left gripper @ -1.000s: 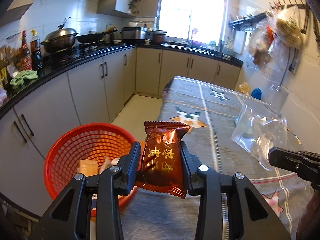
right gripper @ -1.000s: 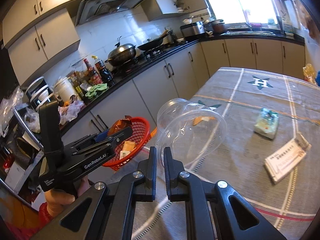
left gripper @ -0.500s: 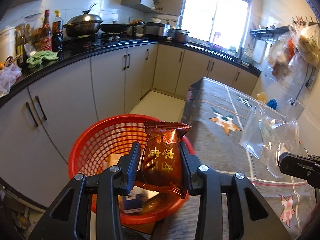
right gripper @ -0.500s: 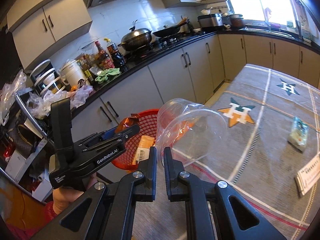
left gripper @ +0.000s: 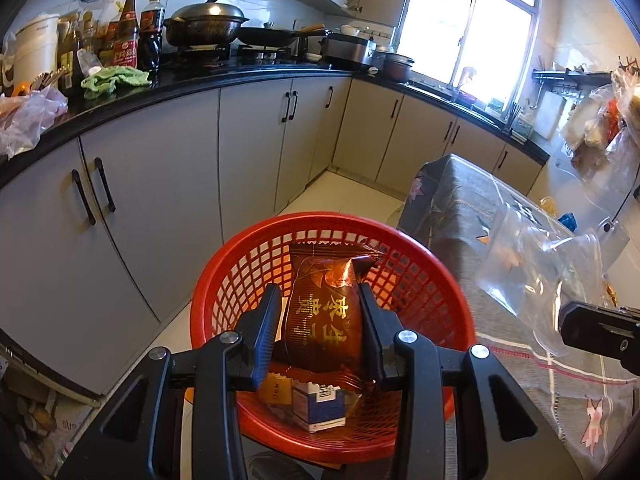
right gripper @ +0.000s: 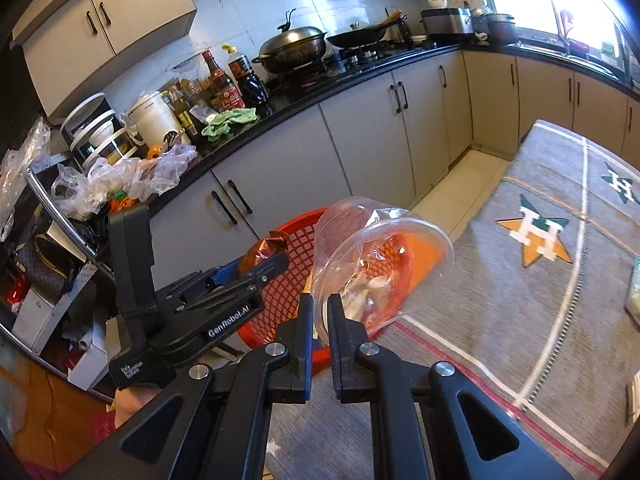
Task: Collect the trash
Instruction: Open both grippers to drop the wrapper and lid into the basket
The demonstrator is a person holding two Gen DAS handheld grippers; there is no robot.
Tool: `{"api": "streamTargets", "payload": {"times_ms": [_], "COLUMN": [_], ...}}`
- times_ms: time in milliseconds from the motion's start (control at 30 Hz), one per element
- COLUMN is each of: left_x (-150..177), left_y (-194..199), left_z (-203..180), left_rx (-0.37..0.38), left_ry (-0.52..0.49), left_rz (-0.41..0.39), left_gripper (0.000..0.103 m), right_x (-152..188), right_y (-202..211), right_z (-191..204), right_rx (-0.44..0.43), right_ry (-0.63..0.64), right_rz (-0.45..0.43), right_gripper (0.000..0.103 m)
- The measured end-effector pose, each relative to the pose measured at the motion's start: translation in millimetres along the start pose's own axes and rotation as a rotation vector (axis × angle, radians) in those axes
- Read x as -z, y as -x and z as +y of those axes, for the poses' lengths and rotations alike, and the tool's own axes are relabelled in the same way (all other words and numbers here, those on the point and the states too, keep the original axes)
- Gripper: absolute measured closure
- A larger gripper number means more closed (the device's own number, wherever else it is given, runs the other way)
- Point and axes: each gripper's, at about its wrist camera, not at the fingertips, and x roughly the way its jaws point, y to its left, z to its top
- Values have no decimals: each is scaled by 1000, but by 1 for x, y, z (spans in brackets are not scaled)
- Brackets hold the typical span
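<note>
My left gripper (left gripper: pixel 318 312) is shut on a brown snack packet (left gripper: pixel 326 316) with gold lettering and holds it right above the red mesh basket (left gripper: pixel 424 280). The basket holds a blue-and-white carton (left gripper: pixel 320 404) and a yellow wrapper. My right gripper (right gripper: pixel 320 310) is shut on the rim of a clear plastic cup (right gripper: pixel 380 256) and holds it above the table's left edge, next to the basket (right gripper: pixel 280 292). The cup also shows in the left wrist view (left gripper: pixel 536 276). The left gripper (right gripper: pixel 264 266) is seen from the side in the right wrist view.
The table with a grey patterned cloth (right gripper: pixel 520 280) lies to the right; a green packet (right gripper: pixel 634 292) rests at its far right. Grey kitchen cabinets (left gripper: pixel 160 184) with a black counter run along the left, with floor (left gripper: pixel 344 196) between them and the table.
Both grippers have moved left toward the basket. The brown packet, earlier beside the basket above the table, is now over its middle. The cup has come close to the basket's rim.
</note>
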Motion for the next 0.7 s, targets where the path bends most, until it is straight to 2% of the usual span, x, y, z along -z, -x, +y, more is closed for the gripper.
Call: {"api": "streamTargets", "payload": {"times_ms": [400,433,533,700], "left_x": [7,7,7,6], "left_y": [-9,-8,-7,-1], "left_z": [13,13,11,8], "left_rx": [-5,-4,-3,0], "left_ry": [3,2,0,3], "left_rz": [9,10,6,-6], "left_gripper": [66,66,65,58], "right_x": [-15,-16,-15,-14], "right_y": [-47,-49,-46,-32], "right_z": [2,2,-4,-11], "right_rx": [-26,-30,-31,-39], "right_ry": [-75,-81,-104,-126], "right_rz": [63,67,60,32], "right_gripper": [93,91,71,71]}}
